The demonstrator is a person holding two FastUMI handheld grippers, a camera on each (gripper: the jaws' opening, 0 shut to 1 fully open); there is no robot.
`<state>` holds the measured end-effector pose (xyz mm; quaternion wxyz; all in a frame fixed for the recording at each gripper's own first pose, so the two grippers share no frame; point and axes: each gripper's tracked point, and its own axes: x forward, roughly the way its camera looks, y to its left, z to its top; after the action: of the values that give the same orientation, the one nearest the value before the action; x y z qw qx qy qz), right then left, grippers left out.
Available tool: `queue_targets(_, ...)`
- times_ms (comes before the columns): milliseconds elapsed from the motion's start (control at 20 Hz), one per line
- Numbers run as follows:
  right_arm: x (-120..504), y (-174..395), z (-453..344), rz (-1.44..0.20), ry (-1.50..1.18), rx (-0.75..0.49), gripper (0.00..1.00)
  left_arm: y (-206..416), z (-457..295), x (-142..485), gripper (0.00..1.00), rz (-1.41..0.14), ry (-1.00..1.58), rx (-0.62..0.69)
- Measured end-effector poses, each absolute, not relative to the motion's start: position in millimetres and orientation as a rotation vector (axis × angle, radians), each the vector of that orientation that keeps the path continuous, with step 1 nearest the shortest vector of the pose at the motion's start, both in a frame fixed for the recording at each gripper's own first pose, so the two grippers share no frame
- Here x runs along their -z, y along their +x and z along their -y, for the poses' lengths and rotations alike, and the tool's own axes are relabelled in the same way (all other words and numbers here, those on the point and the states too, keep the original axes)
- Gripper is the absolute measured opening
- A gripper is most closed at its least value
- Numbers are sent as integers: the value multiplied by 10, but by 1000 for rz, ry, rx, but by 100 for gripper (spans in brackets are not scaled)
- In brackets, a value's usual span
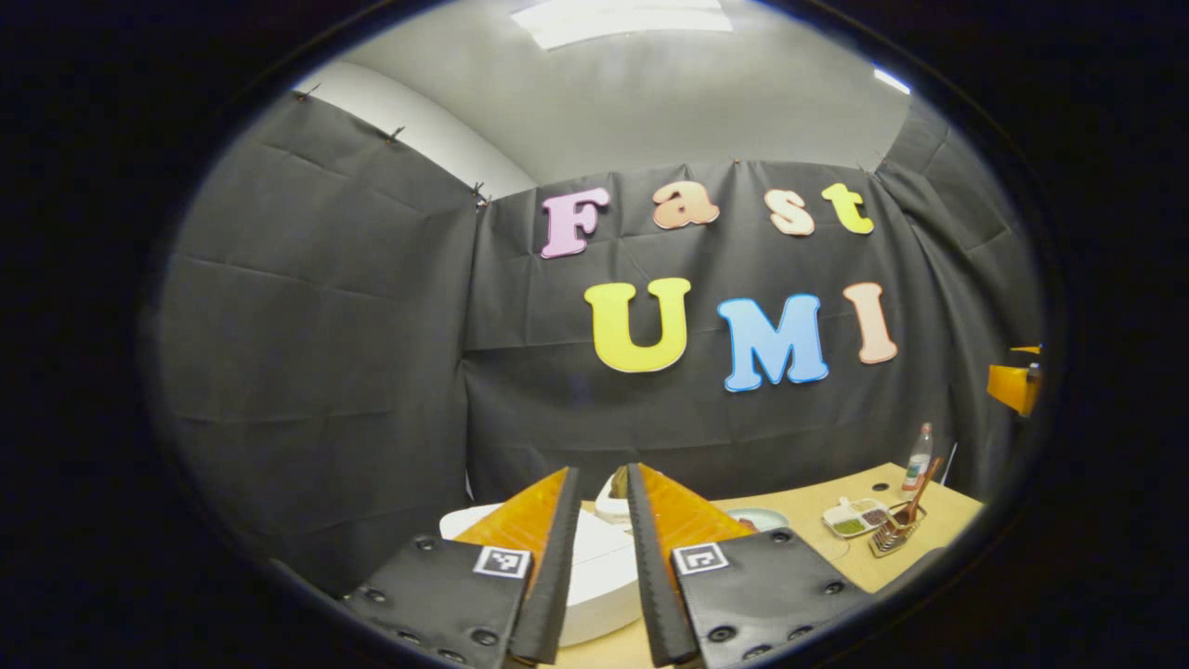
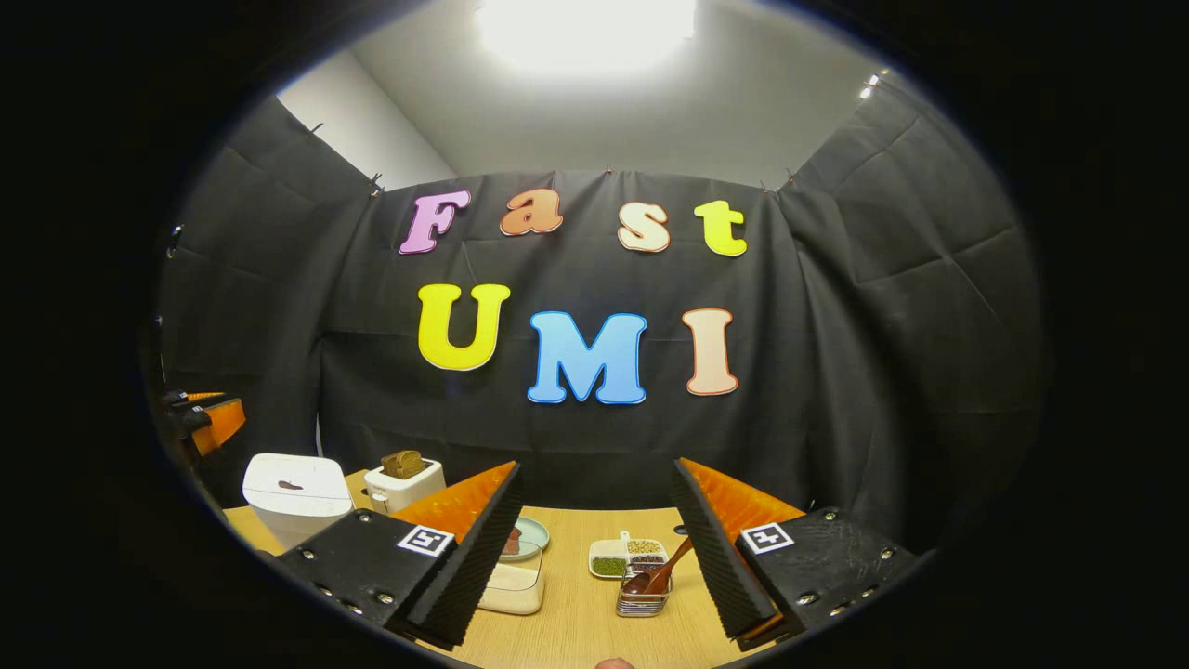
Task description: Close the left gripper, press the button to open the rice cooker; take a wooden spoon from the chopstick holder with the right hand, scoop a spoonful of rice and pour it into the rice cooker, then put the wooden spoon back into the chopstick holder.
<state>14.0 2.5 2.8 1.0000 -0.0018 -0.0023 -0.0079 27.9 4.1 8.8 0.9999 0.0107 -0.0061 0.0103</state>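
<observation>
Glossy white rice cooker (image 2: 295,495), wooden spoon (image 2: 661,569).

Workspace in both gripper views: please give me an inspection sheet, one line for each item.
Surface: wooden table, bare between the things.
Job's things: white rice cooker, lid shut; wooden spoon standing in the chopstick holder; clear rice box.
Clutter: toaster with bread, plate, divided dish, bottle.
Grippers: left gripper narrowly open above the cooker; right gripper wide open, empty.
Cables: nothing seen.
Surroundings: black cloth wall, ceiling light.
</observation>
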Motion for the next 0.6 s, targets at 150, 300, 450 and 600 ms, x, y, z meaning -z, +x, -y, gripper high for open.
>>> queue_targets(150,-31,141,-22,4,-4,25,97,340,-68,-55,33,12,5,-23)
queue_targets(300,-37,136,-22,5,-11,37,96,452,-151,60,11,-11,-15,-46)
queue_targets(450,-28,140,-14,3,-16,50,96,638,-281,281,8,-60,-33,-64)
queue_targets(600,-21,127,-1,-7,-17,68,97,885,-407,576,8,-121,-60,-65)
